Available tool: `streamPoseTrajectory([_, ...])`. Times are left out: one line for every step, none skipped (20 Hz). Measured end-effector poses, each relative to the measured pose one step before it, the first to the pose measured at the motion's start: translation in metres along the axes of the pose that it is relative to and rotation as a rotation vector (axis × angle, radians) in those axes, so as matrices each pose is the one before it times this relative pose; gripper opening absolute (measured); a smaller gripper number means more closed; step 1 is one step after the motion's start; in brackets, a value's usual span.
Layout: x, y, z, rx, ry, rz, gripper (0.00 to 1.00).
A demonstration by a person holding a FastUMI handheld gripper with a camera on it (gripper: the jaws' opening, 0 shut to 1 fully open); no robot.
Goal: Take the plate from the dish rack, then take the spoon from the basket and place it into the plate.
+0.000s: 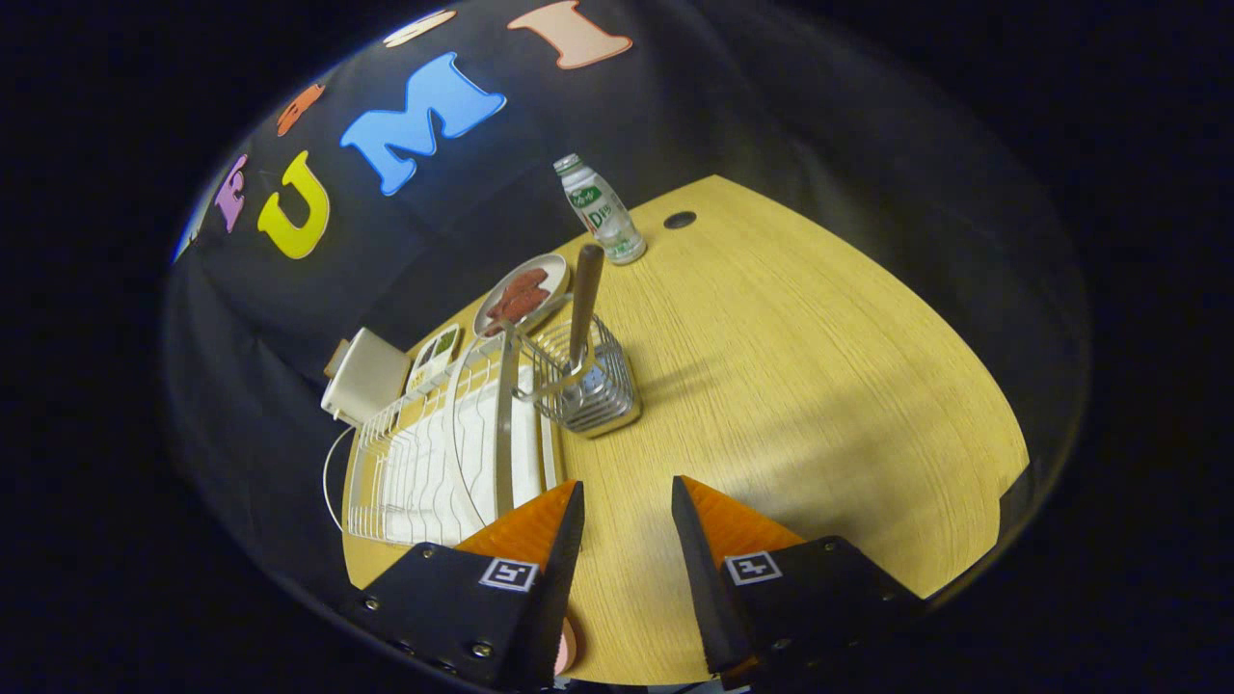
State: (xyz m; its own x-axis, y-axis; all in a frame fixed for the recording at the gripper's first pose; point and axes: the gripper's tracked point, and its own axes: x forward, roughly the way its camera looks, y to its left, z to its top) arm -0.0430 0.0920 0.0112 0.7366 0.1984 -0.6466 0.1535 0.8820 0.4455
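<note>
Low in the frame the gripper point(627, 501) hangs half open and empty over the counter point(819, 386). Left of centre, a white plate point(501, 424) stands on edge in the dish rack point(405, 472): stiff, slick, breakable, probably best pinched at its upper rim. The spoon point(583, 299) stands in the wire basket point(588, 386).

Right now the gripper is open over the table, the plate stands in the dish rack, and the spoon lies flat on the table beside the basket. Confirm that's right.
Not quite. In the gripper view the spoon stands handle-up inside the wire basket, not flat on the table. The rest holds: the gripper is open over the table, and the plate stands in the dish rack.
</note>
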Motion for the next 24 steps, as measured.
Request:
streamPoseTrajectory([0.00112, 0.00334, 0.01235, -0.00014, -0.03155, 0.00869, 0.56])
streamPoseTrajectory([0.00226, 0.00179, 0.01212, -0.00098, -0.03095, 0.00136, 0.56])
streamPoseTrajectory([0.00148, 0.00304, 0.01077, 0.00016, -0.0304, 0.00507, 0.56])
streamPoseTrajectory([0.00439, 0.00488, 0.01199, 0.00152, -0.02717, 0.01048, 0.56])
streamPoseTrajectory([0.00124, 0.00042, 0.00904, -0.00013, -0.02332, 0.00152, 0.56])
streamPoseTrajectory([0.00341, 0.00105, 0.01049, 0.00095, -0.02297, 0.00433, 0.56])
streamPoseTrajectory([0.00611, 0.00008, 0.00464, 0.00269, -0.01842, -0.00447, 0.56])
streamPoseTrajectory([0.00702, -0.00002, 0.00434, 0.00806, -0.01343, -0.00196, 0.56])
streamPoseTrajectory([0.00662, 0.00169, 0.00045, 0.00884, -0.01136, 0.00028, 0.56])
streamPoseTrajectory([0.00642, 0.00103, 0.00163, 0.00677, -0.0047, 0.00295, 0.56])
streamPoseTrajectory([0.00589, 0.00018, 0.00163, 0.0057, -0.0118, 0.00179, 0.56])
streamPoseTrajectory([0.00566, -0.00006, 0.00273, 0.00535, -0.01092, -0.00806, 0.53])
streamPoseTrajectory([0.00404, -0.00209, 0.00086, 0.00494, -0.0062, -0.00103, 0.5])
streamPoseTrajectory([0.0047, -0.00025, 0.00194, 0.00603, -0.00332, -0.00194, 0.49])
streamPoseTrajectory([0.00397, -0.0022, -0.00016, 0.00339, -0.00446, -0.00507, 0.49])
streamPoseTrajectory([0.00112, -0.00083, 0.00354, 0.00429, -0.00726, -0.00983, 0.41])
streamPoseTrajectory([0.00504, 0.00045, -0.00088, 0.00171, -0.01106, 0.00541, 0.33])
streamPoseTrajectory([-0.0002, 0.0017, 0.00515, -0.00339, -0.01471, 0.01646, 0.32])
streamPoseTrajectory([0.01154, -0.0004, 0.0008, 0.00207, -0.02004, -0.00815, 0.32])
streamPoseTrajectory([-0.00324, 0.00402, 0.00298, -0.00889, -0.02147, 0.00254, 0.16])
streamPoseTrajectory([0.00286, 0.0028, 0.00226, -0.00516, -0.02265, 0.00712, 0.16])
streamPoseTrajectory([0.00247, 0.00478, 0.00605, -0.00244, -0.02573, 0.00559, 0.06])
streamPoseTrajectory([0.00038, 0.00356, -0.0004, -0.02221, -0.01598, 0.01035, 0.06])
streamPoseTrajectory([0.00255, 0.00368, 0.00184, -0.02634, -0.01431, 0.01125, 0.06])
